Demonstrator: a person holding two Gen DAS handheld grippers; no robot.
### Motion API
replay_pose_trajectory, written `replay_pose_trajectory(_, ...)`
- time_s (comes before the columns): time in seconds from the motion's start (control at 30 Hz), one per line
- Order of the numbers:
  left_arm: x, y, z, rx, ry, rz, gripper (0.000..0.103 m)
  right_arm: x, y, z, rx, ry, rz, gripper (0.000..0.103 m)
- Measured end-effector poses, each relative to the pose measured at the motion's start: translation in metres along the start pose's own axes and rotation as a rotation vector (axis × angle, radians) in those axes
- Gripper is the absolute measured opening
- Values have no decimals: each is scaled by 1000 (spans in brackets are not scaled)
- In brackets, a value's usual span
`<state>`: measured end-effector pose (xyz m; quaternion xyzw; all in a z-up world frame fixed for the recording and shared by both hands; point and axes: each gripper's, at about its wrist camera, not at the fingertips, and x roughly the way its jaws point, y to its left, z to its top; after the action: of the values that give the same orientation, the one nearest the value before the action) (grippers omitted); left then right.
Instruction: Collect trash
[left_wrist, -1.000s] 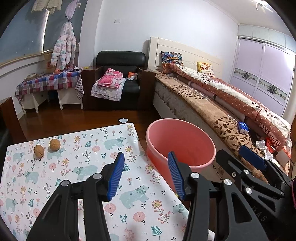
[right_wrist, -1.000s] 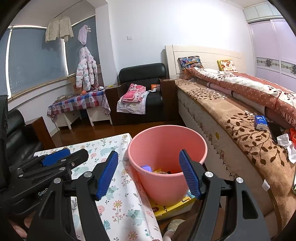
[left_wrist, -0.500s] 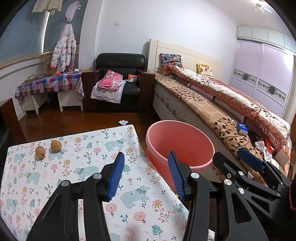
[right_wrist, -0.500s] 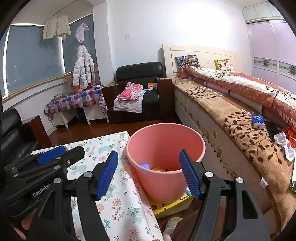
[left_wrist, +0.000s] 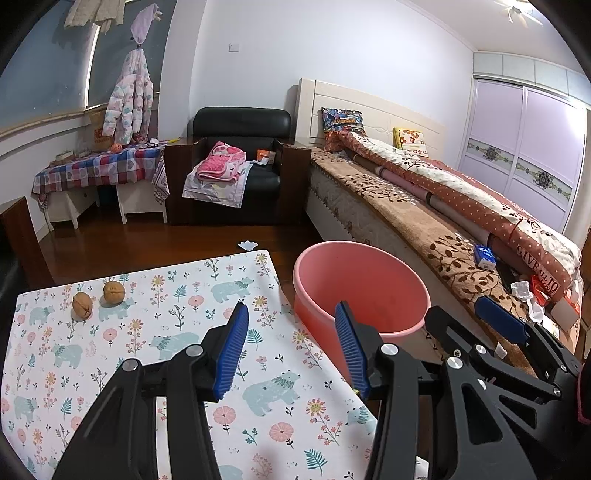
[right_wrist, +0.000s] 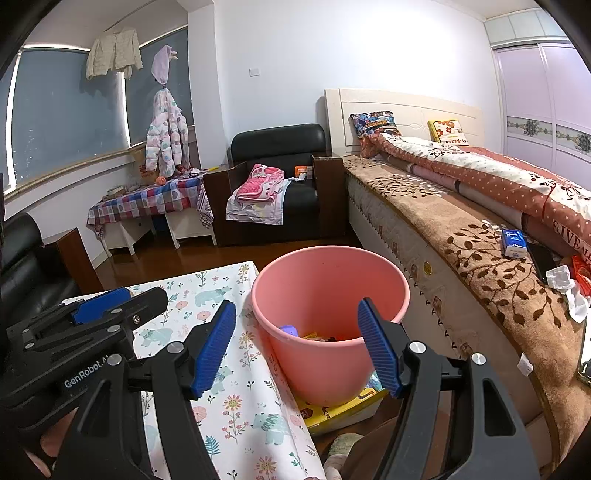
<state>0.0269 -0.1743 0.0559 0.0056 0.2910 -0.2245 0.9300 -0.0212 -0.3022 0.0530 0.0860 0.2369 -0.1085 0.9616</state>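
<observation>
A pink bin (right_wrist: 369, 280) stands on the floor between the table and the bed, with some trash (right_wrist: 314, 335) at its bottom. Two walnuts (left_wrist: 98, 299) lie side by side at the far left of the floral tablecloth (left_wrist: 177, 317). My left gripper (left_wrist: 291, 349) hovers open over the table's right edge, nothing between its blue pads. Just right of it, my right gripper (right_wrist: 295, 347) hangs open in front of the bin, also holding nothing. Each gripper shows at the edge of the other's view.
The bed (right_wrist: 480, 258) runs along the right and carries a blue tissue pack (right_wrist: 513, 242) and crumpled white paper (right_wrist: 565, 284). A white scrap (left_wrist: 247, 244) lies on the wooden floor beyond the table. A yellow box (right_wrist: 343, 410) sits under the bin. A black armchair (left_wrist: 236, 177) stands behind.
</observation>
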Motion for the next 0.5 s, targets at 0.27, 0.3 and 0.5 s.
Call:
replay_pose_trajectory(0.27, 0, 0, 0, 0, -1, -1, 48, 1, 0, -1, 1, 1, 1, 69)
replay_pose_trajectory(0.3, 0, 0, 0, 0, -1, -1, 48, 1, 0, -1, 1, 0, 1, 69)
replay_pose_trajectory(0.5, 0, 0, -1, 0, 0, -2, 48, 0, -1, 0, 9, -8, 1, 69)
